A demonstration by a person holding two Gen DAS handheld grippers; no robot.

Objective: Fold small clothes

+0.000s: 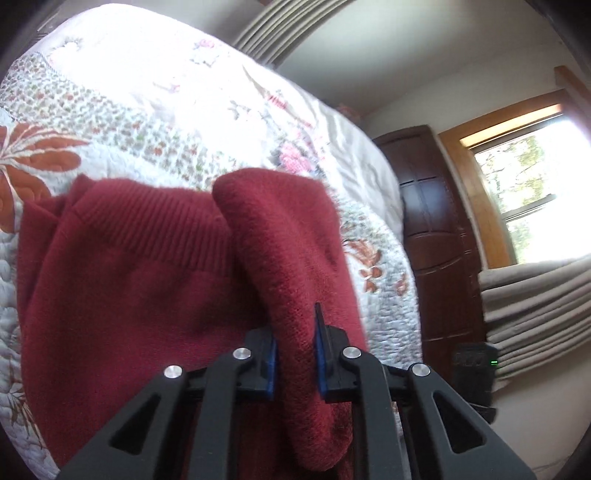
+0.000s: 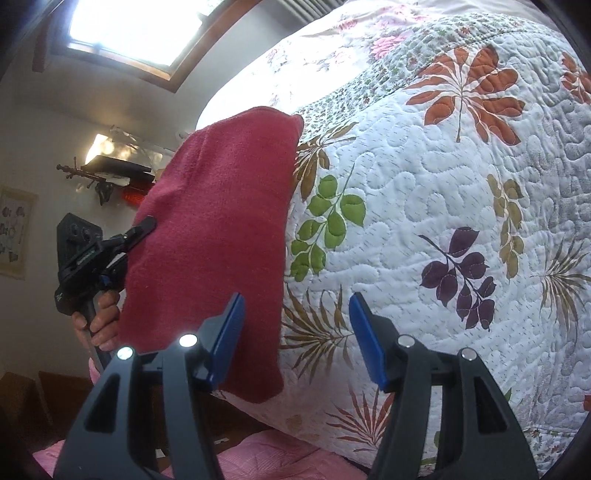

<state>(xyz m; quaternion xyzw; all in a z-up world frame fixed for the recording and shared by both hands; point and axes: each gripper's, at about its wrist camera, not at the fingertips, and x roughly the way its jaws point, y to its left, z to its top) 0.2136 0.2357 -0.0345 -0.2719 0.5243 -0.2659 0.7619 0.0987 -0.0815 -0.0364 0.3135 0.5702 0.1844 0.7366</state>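
Note:
A dark red knit garment (image 1: 122,280) lies on a floral quilted bedspread (image 1: 147,110), its ribbed band showing. My left gripper (image 1: 297,354) is shut on a folded-over flap of it (image 1: 280,240), lifted off the rest. In the right wrist view the same garment (image 2: 218,236) hangs as a red panel at the bed's left edge, with the left gripper (image 2: 142,229) clamped on its side and a hand (image 2: 101,321) holding the handle. My right gripper (image 2: 295,339) is open over the quilt (image 2: 424,206), its left blue pad (image 2: 229,332) beside the garment's lower edge, nothing between the fingers.
A dark wooden door (image 1: 436,236) and a sunlit window (image 1: 532,192) stand right of the bed, with stacked grey fabric (image 1: 535,314) below. A wall shelf (image 2: 114,173) and a window (image 2: 136,29) lie beyond the bed. Pink fabric (image 2: 258,461) lies below the bed edge.

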